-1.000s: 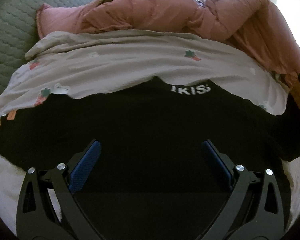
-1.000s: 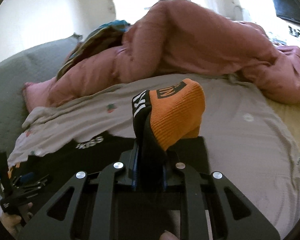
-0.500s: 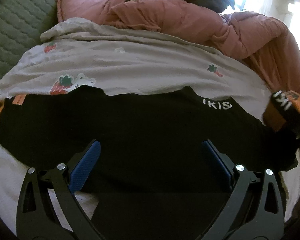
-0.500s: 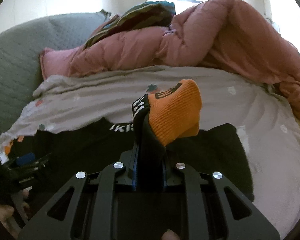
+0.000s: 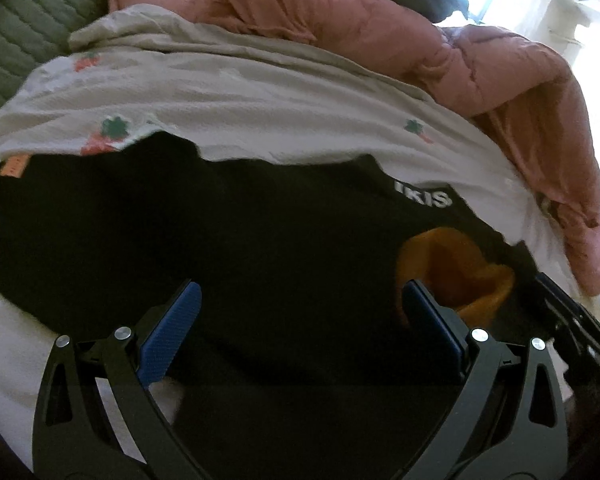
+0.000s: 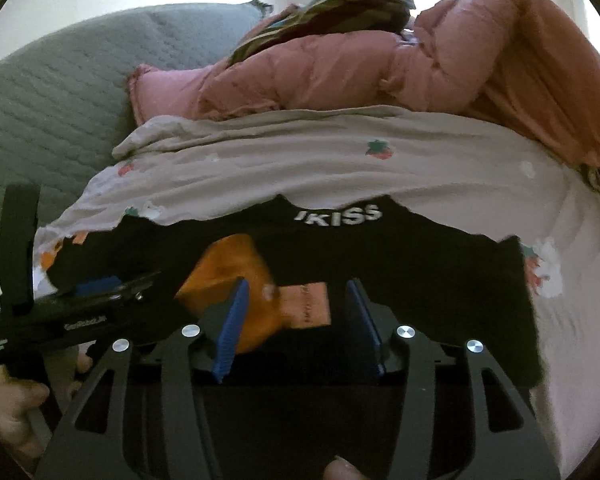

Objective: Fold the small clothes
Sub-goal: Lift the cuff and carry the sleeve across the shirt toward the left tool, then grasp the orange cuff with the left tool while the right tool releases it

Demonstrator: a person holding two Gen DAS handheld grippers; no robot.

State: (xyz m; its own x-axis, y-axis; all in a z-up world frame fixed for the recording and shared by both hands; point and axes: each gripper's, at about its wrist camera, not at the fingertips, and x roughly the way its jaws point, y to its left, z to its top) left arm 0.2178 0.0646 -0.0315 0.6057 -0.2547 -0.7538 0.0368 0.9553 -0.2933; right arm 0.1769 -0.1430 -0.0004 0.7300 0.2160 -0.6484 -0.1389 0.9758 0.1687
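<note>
My right gripper (image 6: 298, 320) has just been opening, dropping the orange cuff (image 6: 236, 276) onto the black garment (image 6: 420, 264) mid-bed on the strawberry sheet (image 6: 300, 168), left gripper (image 5: 296, 330) spread empty; soft, light knit, best pinched at a folded edge.

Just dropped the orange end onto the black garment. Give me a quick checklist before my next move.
1. Right gripper let go: ok. Its jaws have just been opening; the pads stand apart from the orange part between them.
2. Orange part folded over onto the black garment: ok, it lies on the black fabric.
3. Fold lying flat: not ok, the orange part bunches up in the left view.
4. Left gripper free: ok, jaws wide, nothing pinched.
5. Edges aligned under the fold: cannot tell, the grippers hide the near side.
6. Garment fully on the floral sheet: cannot tell.
</note>
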